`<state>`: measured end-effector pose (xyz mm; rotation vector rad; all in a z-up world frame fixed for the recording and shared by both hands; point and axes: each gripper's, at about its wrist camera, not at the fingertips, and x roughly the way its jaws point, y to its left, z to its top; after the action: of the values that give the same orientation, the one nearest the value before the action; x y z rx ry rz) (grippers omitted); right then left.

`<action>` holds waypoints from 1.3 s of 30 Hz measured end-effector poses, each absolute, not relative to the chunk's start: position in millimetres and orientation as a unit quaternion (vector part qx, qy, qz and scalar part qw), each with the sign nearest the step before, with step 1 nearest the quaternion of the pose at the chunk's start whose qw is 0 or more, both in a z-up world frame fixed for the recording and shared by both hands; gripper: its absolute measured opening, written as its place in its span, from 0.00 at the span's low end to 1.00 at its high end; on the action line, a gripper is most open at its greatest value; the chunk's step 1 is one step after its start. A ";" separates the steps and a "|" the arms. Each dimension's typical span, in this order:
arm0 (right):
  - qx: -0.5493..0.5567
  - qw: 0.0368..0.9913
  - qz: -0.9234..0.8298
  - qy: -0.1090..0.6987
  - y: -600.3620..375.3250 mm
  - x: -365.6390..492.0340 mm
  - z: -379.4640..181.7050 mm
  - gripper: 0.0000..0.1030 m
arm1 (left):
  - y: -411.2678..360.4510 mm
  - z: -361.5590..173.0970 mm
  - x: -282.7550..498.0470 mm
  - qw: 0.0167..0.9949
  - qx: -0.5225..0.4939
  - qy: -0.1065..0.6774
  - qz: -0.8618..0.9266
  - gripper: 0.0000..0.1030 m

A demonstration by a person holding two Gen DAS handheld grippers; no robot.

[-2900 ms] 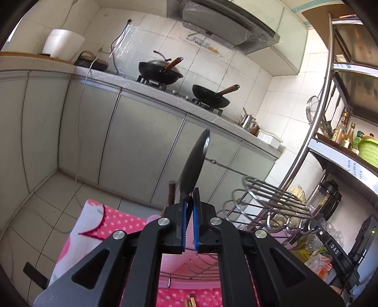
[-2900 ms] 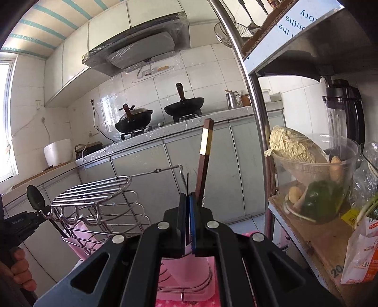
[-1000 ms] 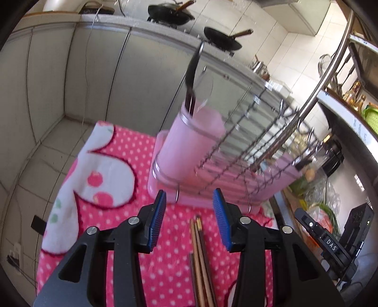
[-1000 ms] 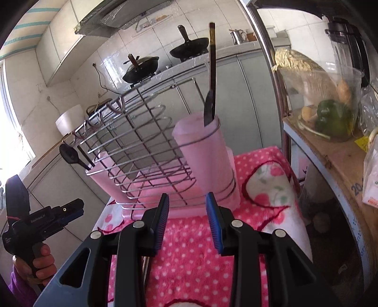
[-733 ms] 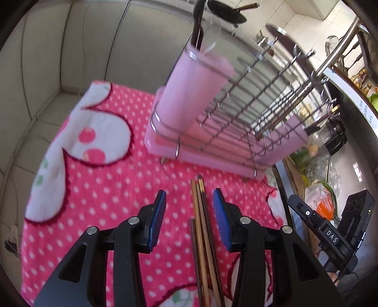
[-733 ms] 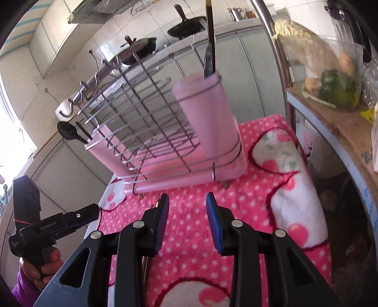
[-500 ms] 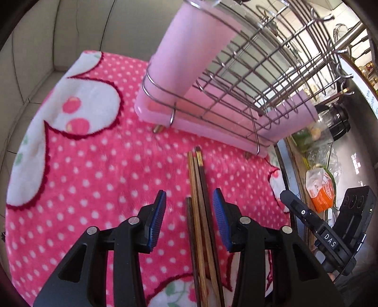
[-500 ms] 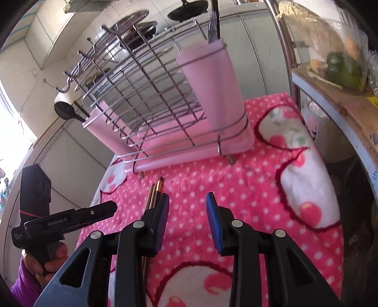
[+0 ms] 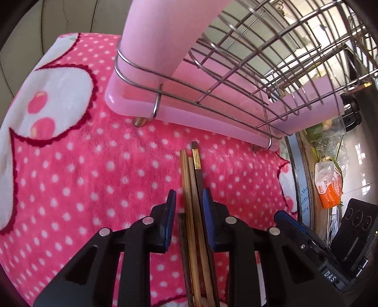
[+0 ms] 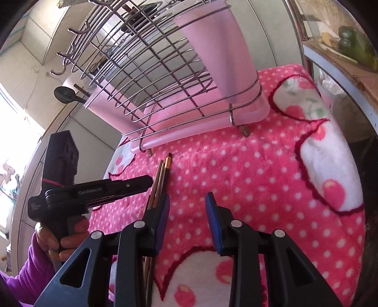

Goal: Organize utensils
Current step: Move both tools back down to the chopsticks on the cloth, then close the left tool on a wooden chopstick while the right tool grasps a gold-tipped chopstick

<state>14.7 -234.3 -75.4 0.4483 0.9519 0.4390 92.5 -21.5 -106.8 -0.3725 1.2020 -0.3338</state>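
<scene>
Several wooden chopsticks (image 9: pixel 192 189) lie side by side on a pink dotted cloth (image 9: pixel 94 170), in front of a wire dish rack (image 9: pixel 248 70) with a pink utensil cup (image 9: pixel 163 35) at each end. My left gripper (image 9: pixel 189 200) is open and low, its jaws straddling the chopsticks. My right gripper (image 10: pixel 187 200) is open and empty over the cloth (image 10: pixel 248 177), just right of the chopsticks (image 10: pixel 160 177). The left gripper (image 10: pixel 99 189) also shows in the right wrist view. A black spoon (image 10: pixel 65 94) stands in the rack's far cup; the rack (image 10: pixel 153 70) fills the upper part of the view.
A shelf unit with vegetables (image 10: pixel 354 42) and bags (image 9: pixel 328 184) stands to the right of the cloth. Grey cabinet doors (image 9: pixel 59 16) run behind the rack. The cloth's edge drops off at the left (image 9: pixel 7 99).
Both grippers let go of a utensil in the rack's cups, opened, and dropped down toward the cloth. The left gripper now straddles the chopsticks.
</scene>
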 end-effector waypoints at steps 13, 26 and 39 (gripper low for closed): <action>0.231 0.814 0.237 0.477 -218.1 31.0 -86.8 0.29 | -24.0 -110.0 95.3 0.800 -0.180 0.548 -0.164 0.06; 0.268 0.758 0.265 0.532 -176.0 81.3 -113.1 0.24 | 31.0 -85.9 83.3 0.797 -0.196 0.550 -0.155 0.06; 0.292 0.743 0.258 0.544 -155.2 105.1 -137.8 0.07 | 32.9 -106.1 90.1 0.780 -0.187 0.581 -0.142 0.05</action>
<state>105.1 -155.2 -137.8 0.6395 1.1927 0.5644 90.1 32.9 -106.1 -0.4031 1.2546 -0.3061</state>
